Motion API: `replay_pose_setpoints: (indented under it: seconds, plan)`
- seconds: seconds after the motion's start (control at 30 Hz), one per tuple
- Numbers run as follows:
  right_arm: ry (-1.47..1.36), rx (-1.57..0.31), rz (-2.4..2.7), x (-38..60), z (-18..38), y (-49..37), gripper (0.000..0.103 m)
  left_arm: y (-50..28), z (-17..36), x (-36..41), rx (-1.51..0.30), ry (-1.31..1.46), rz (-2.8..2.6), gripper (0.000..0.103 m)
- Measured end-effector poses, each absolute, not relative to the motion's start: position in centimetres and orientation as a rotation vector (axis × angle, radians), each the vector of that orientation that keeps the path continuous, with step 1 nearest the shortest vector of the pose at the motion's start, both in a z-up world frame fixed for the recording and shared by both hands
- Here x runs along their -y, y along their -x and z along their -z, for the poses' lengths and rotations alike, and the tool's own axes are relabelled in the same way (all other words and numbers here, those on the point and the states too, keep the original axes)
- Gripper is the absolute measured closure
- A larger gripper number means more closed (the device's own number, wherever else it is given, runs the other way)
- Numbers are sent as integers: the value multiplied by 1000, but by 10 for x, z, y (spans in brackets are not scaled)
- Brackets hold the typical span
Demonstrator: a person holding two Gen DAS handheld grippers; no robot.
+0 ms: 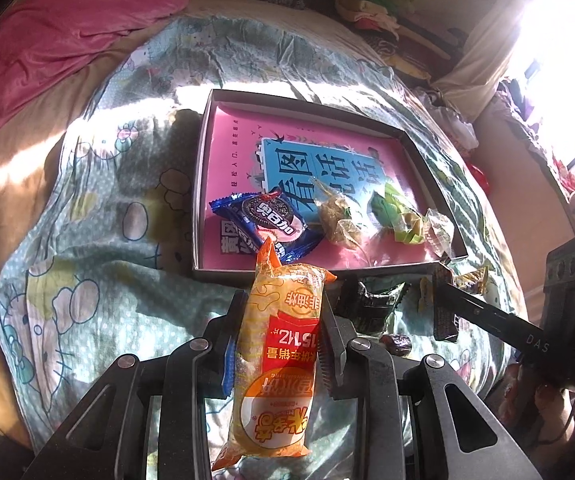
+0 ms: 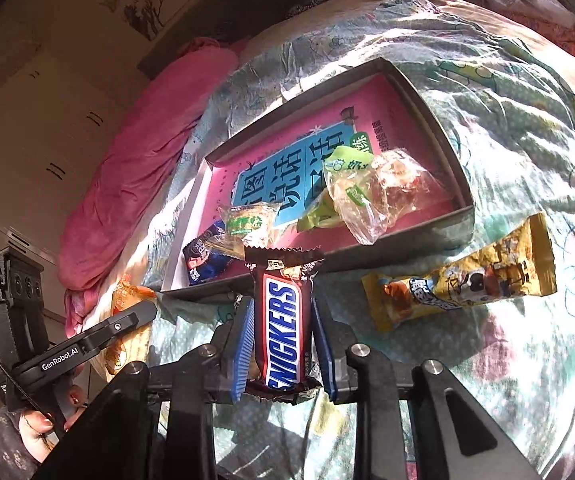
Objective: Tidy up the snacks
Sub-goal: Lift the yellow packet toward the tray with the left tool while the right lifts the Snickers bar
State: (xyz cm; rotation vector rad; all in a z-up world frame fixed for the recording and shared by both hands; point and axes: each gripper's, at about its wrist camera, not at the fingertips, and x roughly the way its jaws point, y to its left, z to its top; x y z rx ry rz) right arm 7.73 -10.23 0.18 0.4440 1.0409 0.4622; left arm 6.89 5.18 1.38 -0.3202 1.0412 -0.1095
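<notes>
Between the left gripper's [image 1: 283, 312] two fingers, a long orange-and-yellow plastic-wrapped snack pack [image 1: 277, 356] is sitting clamped, its crimped top end poking past the fingertips. Just ahead of those tips, the shallow grey cardboard box with a pink printed liner [image 1: 319, 270] is lying on the cartoon-print bedsheet [image 1: 99, 200]. Inside the box, nearest the left gripper, a blue foil cookie packet [image 1: 265, 222] is resting, with a clear-wrapped brownish sweet [image 1: 337, 218] and a green-wrapped sweet [image 1: 397, 216] lying further to its right.

The right gripper [image 2: 281, 320] is squeezing a brown Snickers bar [image 2: 283, 320] between its blue pads [image 2: 243, 344], bar standing lengthwise along the fingers; no earlier view here, so just calling it clamped. Ahead of it, the same box's near wall is sitting just beyond the bar's top crimp. Off to the right gripper's right, a yellow elongated snack wrapper [image 2: 463, 276] is lying on the sheet outside the box. To its left, the other gripper with its orange pack is hovering near the box corner, a hand [image 2: 35, 428] gripping its handle.
</notes>
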Motion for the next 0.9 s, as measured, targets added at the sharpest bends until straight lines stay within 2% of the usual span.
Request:
replay_pose_setpoints:
  seconds: [0.9]
  plan:
    - [-426, -953, -455, 91, -28, -113, 74, -126, -34, -32, -979, 264, 114, 71]
